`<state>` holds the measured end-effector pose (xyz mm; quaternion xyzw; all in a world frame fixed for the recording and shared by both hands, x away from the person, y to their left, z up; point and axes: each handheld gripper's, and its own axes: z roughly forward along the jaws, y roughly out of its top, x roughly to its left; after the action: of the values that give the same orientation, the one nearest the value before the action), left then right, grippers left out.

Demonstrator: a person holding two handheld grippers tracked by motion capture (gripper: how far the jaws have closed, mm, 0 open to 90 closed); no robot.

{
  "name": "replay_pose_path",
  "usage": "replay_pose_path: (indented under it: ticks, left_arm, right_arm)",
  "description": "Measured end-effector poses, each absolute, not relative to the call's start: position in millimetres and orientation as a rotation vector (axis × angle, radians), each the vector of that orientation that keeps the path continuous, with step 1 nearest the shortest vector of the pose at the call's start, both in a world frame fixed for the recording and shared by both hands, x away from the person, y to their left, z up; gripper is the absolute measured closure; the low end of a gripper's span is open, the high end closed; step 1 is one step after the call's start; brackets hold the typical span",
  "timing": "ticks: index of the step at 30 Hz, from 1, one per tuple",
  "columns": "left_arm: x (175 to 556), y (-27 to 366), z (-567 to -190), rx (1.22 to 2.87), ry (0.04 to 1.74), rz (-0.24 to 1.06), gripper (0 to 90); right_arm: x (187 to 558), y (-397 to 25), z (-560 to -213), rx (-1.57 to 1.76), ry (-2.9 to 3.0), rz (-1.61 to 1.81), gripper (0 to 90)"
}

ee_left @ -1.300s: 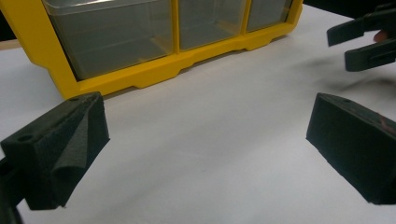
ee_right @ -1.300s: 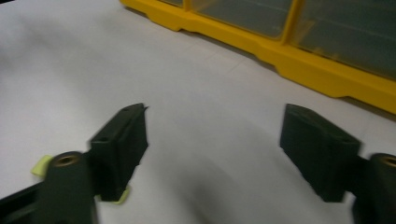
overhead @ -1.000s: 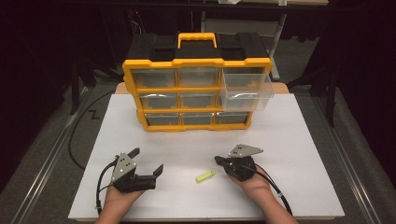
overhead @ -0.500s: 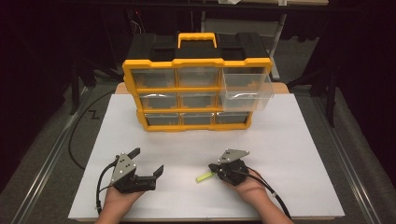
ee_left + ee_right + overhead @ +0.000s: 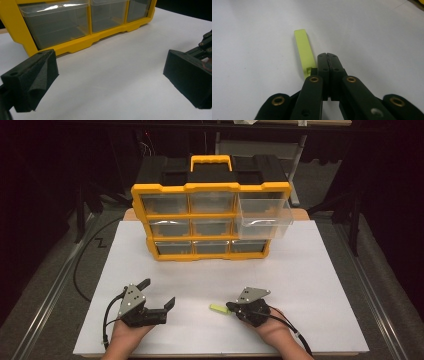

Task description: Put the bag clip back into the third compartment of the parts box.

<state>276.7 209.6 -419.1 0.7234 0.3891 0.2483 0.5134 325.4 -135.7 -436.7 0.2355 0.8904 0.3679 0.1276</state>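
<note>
The right gripper [image 5: 230,307], jaws now clenched, has reached the lime strip [image 5: 217,309], seemingly pinching its end; left gripper [image 5: 159,294] stays released

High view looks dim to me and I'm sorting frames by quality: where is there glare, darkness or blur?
High view: dark surroundings, the white table evenly lit, glare on the pulled-out drawer. Left gripper view: a bright streak on the clear drawer front, near jaws soft. Right gripper view: the yellow-green strip sharp, the right hand-held gripper blurred near the lens.
</note>
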Motion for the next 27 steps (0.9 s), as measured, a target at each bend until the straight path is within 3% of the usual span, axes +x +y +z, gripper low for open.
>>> replay_pose_path:
  ticks: [12,16,20,27]
  left_arm:
    - [276,210,-419,1.738,0.937,0.595,1.0]
    - [276,210,-419,1.737,0.936,0.596,1.0]
    - [276,210,-419,1.737,0.937,0.601,1.0]
    - [276,211,-420,1.742,0.951,0.602,1.0]
  right_arm:
    - [316,-138,-434,0.666,2.642,1.068,90.0]
    - [314,-140,-431,0.661,2.650,1.075,85.3]
    - [317,-144,-428,0.714,2.627,1.110,75.9]
    - [319,-149,-425,0.770,2.600,1.173,41.8]
